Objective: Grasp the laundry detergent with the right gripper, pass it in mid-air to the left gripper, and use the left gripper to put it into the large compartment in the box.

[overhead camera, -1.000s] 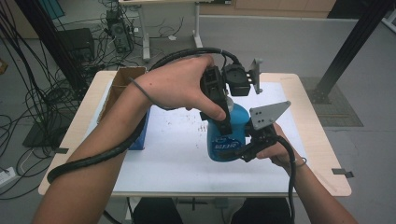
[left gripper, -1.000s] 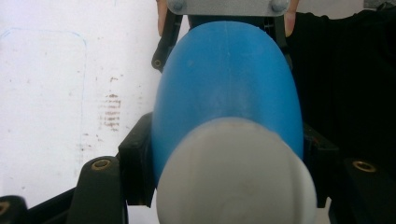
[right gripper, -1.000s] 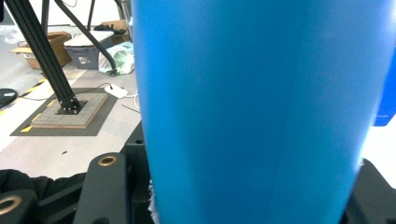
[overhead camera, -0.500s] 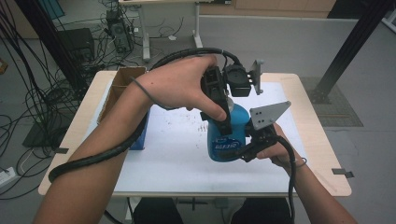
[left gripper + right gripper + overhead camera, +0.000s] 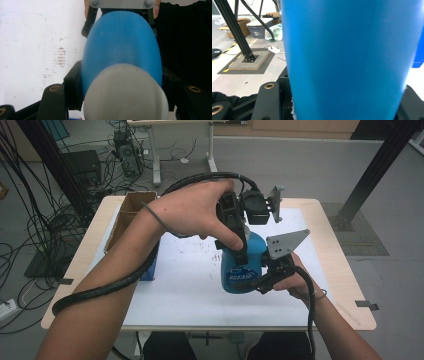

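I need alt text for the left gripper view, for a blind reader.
A blue bottle with a white cap stands close up between the left claw's two black jaws. Behind it, the right claw grips the bottle over a white table.

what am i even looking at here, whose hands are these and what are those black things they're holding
A person sits at a table and holds a hand-operated claw in each hand; no robot arm is involved. The high view looks down from above. The other two pictures come from cameras riding on each claw.

The left claw comes down over the white cap of a blue bottle, its jaws on either side of the neck. The right claw clamps the bottle's body from the side. A cardboard box sits at the table's left edge.
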The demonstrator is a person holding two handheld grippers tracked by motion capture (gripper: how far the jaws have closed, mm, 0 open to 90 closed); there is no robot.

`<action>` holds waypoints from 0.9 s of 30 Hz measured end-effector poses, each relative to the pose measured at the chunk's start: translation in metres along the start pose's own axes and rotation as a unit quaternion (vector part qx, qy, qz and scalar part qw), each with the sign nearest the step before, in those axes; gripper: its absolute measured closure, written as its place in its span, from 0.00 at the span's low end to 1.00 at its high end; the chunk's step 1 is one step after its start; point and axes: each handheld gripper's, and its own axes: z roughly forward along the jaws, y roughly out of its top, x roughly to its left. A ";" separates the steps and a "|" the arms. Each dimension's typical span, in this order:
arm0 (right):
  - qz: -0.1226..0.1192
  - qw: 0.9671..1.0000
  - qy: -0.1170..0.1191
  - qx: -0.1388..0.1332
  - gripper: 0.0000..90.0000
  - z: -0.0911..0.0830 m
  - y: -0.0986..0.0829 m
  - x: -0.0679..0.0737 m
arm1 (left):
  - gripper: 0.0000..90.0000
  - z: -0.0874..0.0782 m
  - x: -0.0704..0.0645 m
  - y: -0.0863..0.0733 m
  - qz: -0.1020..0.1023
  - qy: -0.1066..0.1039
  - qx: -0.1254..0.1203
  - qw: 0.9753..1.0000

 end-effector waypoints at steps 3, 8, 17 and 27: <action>-0.001 1.000 0.002 -0.001 0.45 0.001 0.000 0.000 | 0.42 0.000 0.000 0.001 0.000 0.000 0.003 1.000; -0.001 1.000 0.001 -0.004 0.45 0.001 0.001 -0.001 | 0.42 -0.001 0.001 0.000 -0.001 0.000 0.002 1.000; 0.002 1.000 0.003 -0.015 0.44 0.004 -0.001 -0.001 | 0.42 -0.002 0.001 0.003 0.000 -0.002 0.004 1.000; 0.007 1.000 -0.014 -0.027 0.32 0.003 -0.003 -0.003 | 0.42 0.000 0.000 0.001 -0.002 0.001 0.010 1.000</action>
